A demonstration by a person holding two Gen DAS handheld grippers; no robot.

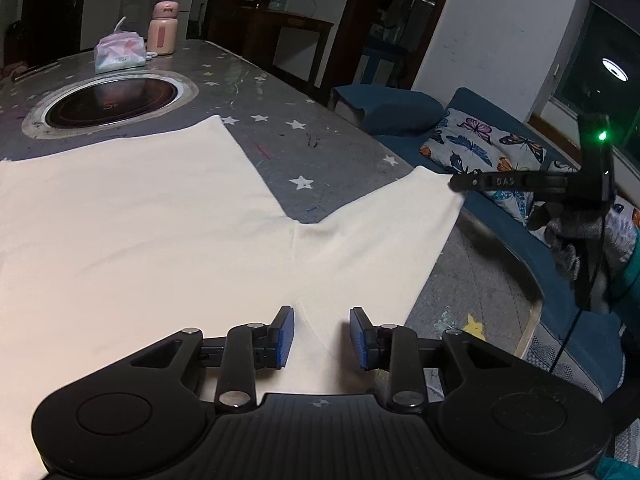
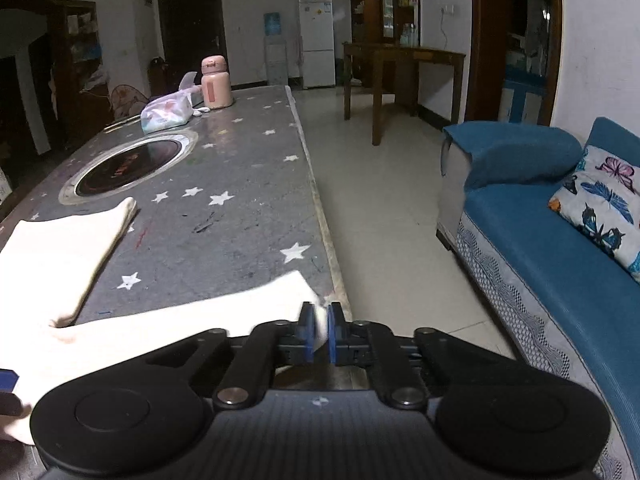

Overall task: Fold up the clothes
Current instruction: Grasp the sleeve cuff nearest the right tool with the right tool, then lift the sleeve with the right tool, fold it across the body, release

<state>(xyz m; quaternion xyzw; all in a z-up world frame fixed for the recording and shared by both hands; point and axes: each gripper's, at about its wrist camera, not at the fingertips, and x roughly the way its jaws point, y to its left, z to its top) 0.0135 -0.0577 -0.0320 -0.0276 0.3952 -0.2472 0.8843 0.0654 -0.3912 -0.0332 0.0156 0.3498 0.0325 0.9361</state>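
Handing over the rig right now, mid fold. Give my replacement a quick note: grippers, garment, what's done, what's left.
Right gripper: shut on the end of the cream garment at the table edge.
Left gripper: open, pads either side of a crease in the cloth near its front edge, not pinching.
Garment: spread flat, two sections splayed in a V.
Done: right-hand corner gripped.
Left: grip with the left, then fold; no fold visible yet.
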